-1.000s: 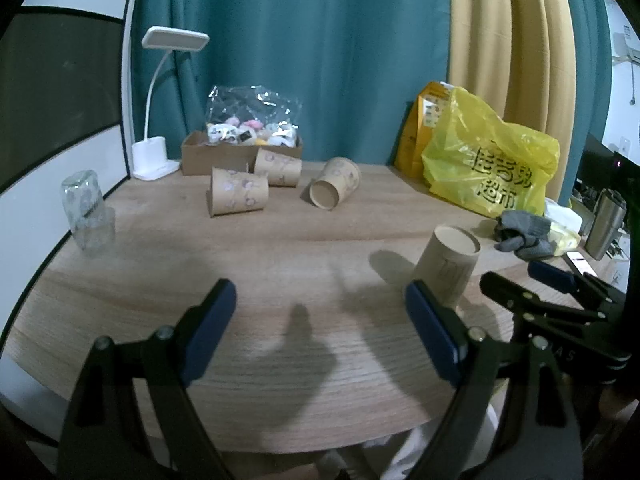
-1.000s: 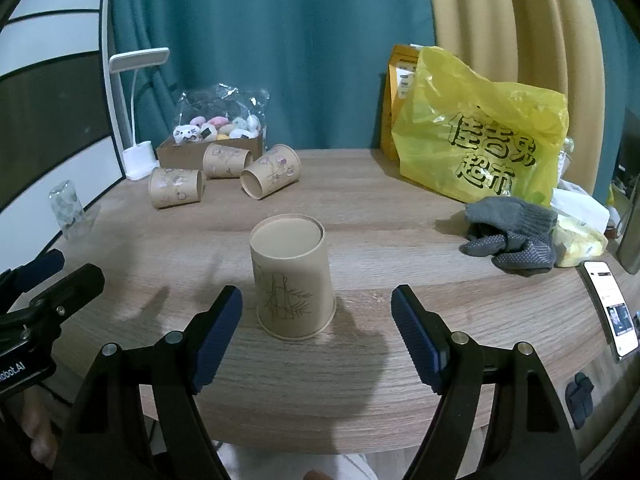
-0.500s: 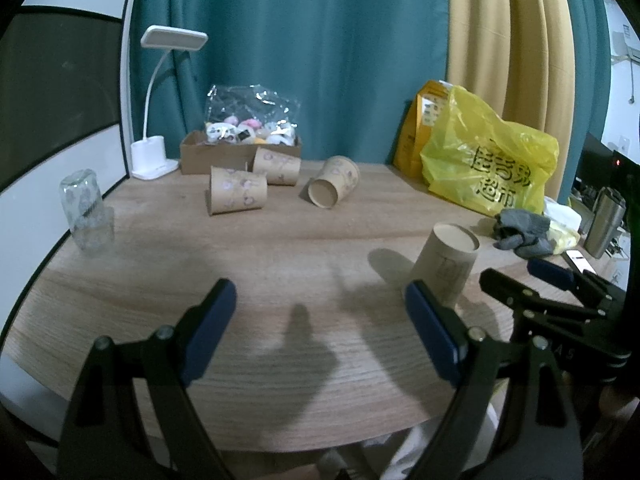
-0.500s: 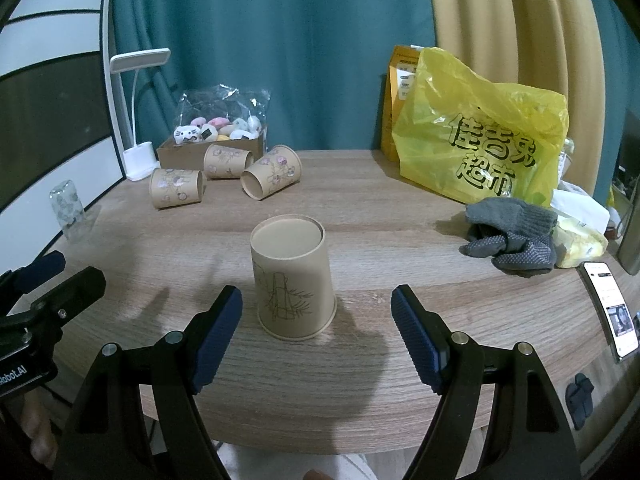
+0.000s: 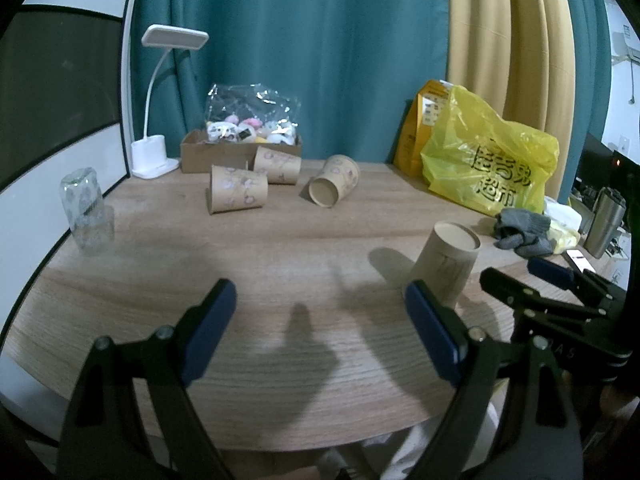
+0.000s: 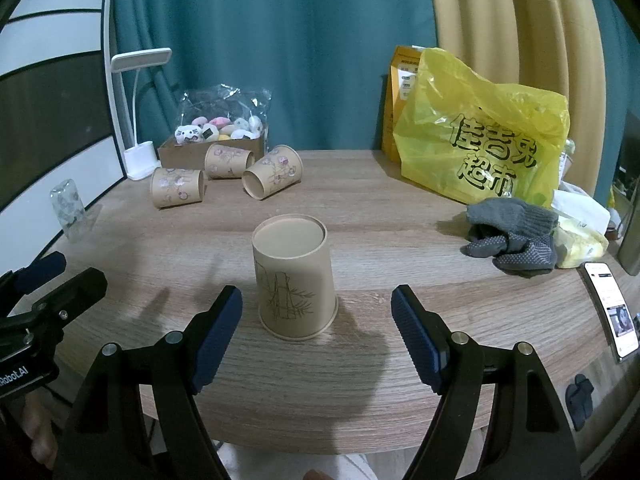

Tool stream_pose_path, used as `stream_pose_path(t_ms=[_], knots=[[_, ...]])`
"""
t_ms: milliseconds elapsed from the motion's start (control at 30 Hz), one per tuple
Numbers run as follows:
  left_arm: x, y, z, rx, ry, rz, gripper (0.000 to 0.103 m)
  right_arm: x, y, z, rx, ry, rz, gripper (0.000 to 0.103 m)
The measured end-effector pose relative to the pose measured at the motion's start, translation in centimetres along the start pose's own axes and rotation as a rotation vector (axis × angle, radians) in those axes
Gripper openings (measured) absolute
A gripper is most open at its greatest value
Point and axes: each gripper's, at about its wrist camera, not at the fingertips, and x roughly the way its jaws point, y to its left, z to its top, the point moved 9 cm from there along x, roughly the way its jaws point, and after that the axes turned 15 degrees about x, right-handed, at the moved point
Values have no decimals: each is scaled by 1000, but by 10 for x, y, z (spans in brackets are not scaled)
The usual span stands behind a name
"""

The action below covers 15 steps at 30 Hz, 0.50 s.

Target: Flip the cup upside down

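You are holding your right gripper [image 6: 316,334] low over the near edge of the wooden table [image 6: 400,216], and its jaws are standing wide apart with nothing in them. The paper cup [image 6: 294,276] is sitting just past the blue pads [image 6: 216,336], upside down, with its wide rim on the wood and its flat bottom facing up. The pads are not touching it.

You are holding your left gripper [image 5: 320,332] off to the left, over bare wood, and its jaws are spread wide too.

Farther right, gray gloves [image 6: 512,236] are lying near a phone [image 6: 610,310]. A yellow bag [image 6: 480,136] is sitting behind them.

Far back on the left, three other paper cups [image 6: 224,174] are lying on their sides by a cardboard box [image 6: 180,152]. A white lamp [image 6: 134,120] is standing beside it.
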Motion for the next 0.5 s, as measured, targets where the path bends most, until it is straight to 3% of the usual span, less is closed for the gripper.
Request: stream_pose_path(t_ms=[500], knots=[[1, -1, -1, 6, -3, -1, 88, -1, 1, 0, 0, -2, 2, 80]])
